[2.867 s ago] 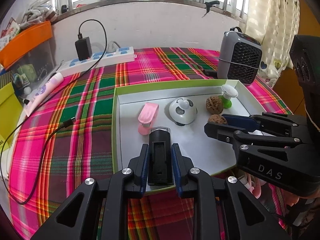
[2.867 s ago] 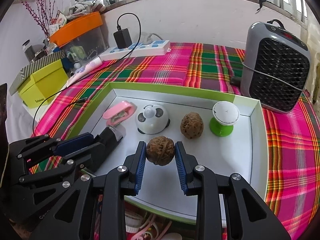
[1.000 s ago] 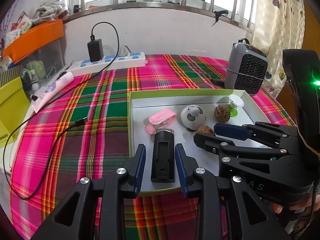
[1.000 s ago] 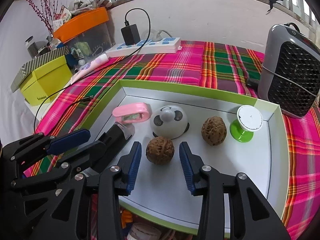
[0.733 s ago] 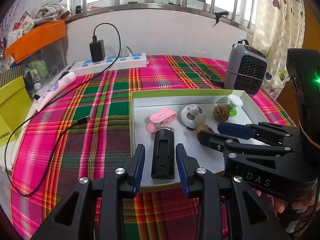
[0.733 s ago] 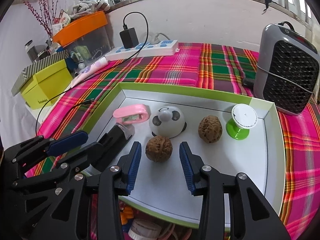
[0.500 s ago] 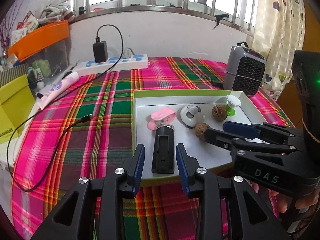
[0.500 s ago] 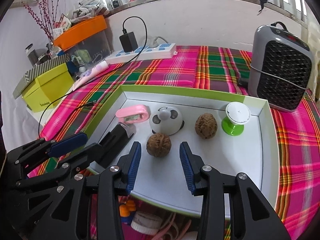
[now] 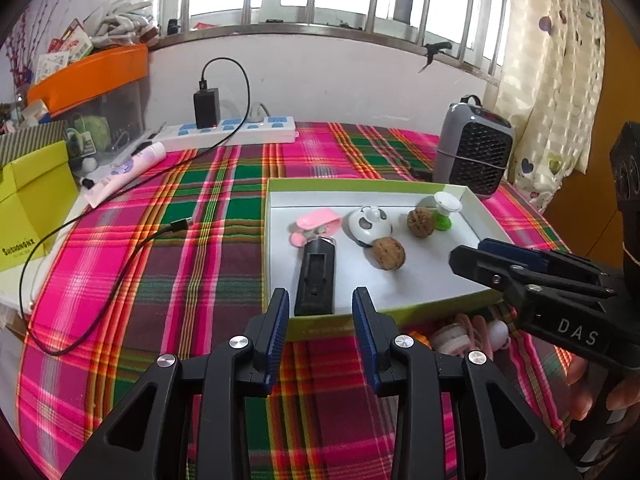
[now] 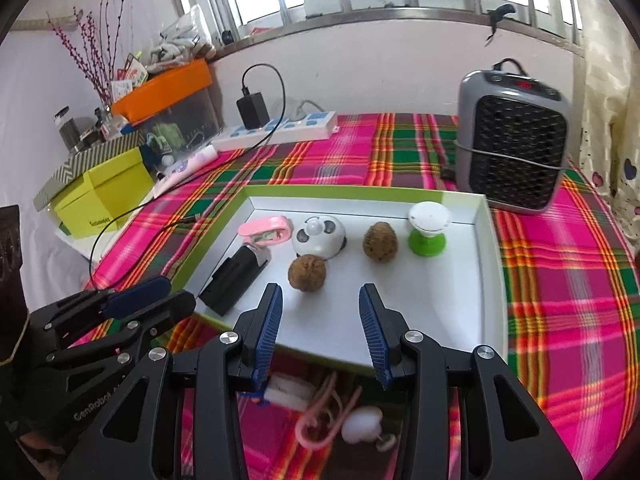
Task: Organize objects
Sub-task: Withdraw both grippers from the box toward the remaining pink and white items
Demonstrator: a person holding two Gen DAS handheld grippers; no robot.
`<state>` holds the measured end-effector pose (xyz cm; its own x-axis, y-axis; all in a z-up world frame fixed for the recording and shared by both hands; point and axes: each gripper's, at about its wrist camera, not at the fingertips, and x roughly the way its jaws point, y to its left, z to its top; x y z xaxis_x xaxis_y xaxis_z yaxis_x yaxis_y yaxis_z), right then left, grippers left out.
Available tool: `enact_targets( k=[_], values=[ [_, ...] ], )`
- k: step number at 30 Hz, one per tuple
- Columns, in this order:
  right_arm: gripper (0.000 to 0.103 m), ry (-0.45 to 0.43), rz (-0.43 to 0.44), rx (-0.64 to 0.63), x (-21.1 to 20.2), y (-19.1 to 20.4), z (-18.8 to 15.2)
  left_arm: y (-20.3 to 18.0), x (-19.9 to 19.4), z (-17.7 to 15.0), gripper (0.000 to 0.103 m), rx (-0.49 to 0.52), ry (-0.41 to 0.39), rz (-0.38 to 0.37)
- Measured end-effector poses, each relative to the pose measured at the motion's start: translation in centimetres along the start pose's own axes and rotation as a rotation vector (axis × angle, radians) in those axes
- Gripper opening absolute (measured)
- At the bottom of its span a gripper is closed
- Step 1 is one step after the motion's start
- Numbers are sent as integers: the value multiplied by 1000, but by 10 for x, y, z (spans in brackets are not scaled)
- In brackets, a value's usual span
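the near wall of the tray [image 10: 490, 280] hides part of the small things [image 10: 340, 412] below it, pinkish loops and white round pieces too blurred to name. in the left wrist view the right tool [image 9: 532, 268] covers the tray's near right corner, and only fingertips [image 9: 580, 392] of the hand holding it show at the edge.

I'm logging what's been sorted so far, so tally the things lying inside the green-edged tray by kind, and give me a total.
Walnuts: 2
Black rectangular gadget: 1
Pink clip-like item: 1
Panda-faced white dome: 1
Green and white stand: 1
Total: 6
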<state>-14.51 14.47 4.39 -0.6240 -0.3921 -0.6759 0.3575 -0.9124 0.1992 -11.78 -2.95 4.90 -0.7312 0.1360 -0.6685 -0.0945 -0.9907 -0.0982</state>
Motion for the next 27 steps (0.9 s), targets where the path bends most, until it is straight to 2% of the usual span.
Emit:
enact_targets(
  k=[18,27],
  values=[
    [41,-28,-99,23,-33,-22,-32,-13,-7,-18,31,21,17,-67],
    [41,7,-87,11,-40,-31,-48,-27,2,-26,35,57,71,-123]
  ],
)
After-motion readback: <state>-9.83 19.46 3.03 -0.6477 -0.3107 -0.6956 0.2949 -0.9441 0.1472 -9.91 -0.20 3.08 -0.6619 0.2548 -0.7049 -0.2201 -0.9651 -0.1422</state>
